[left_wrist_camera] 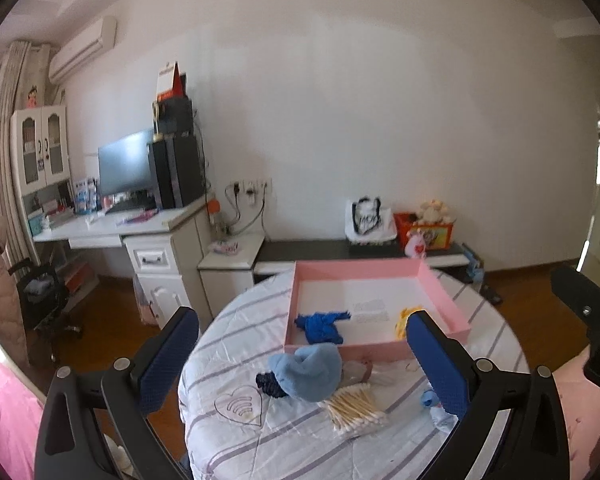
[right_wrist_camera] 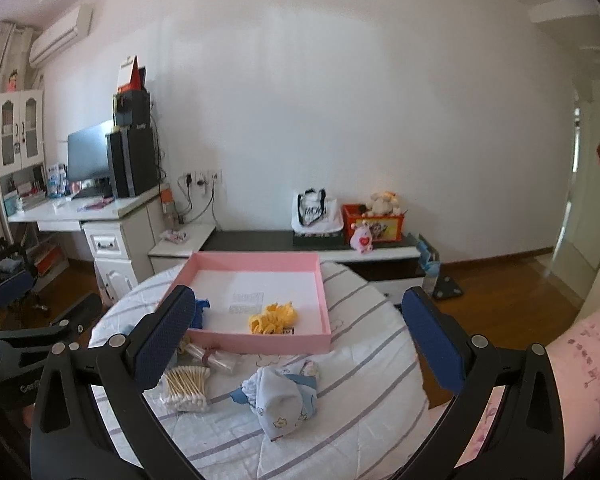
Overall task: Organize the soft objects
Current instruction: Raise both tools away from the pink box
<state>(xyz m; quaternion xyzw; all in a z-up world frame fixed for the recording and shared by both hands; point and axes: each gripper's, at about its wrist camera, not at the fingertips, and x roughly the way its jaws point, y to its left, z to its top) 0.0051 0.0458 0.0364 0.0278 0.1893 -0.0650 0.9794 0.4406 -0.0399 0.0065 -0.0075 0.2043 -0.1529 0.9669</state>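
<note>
Held both grippers, left gripper (left_wrist_camera: 302,354) and right gripper (right_wrist_camera: 298,334), spread wide and empty above the striped quilt (right_wrist_camera: 364,364); gripped nothing. Saw blue knit (left_wrist_camera: 320,326) and yellow knit (right_wrist_camera: 274,317) inside the pink tray (right_wrist_camera: 260,342) at 12 o'clock; cotton swabs (right_wrist_camera: 186,388) at 8.

The pink tray (right_wrist_camera: 260,344) sits on the striped quilt (right_wrist_camera: 360,380), holding a yellow knitted piece (right_wrist_camera: 273,317) near its front wall and a blue knitted piece (right_wrist_camera: 201,312) at its front left corner. In front of the tray lie a bundle of cotton swabs (right_wrist_camera: 186,388) and a pale patterned cloth (right_wrist_camera: 280,400). The right gripper (right_wrist_camera: 300,344) hangs above them, fingers spread wide and empty.
</note>
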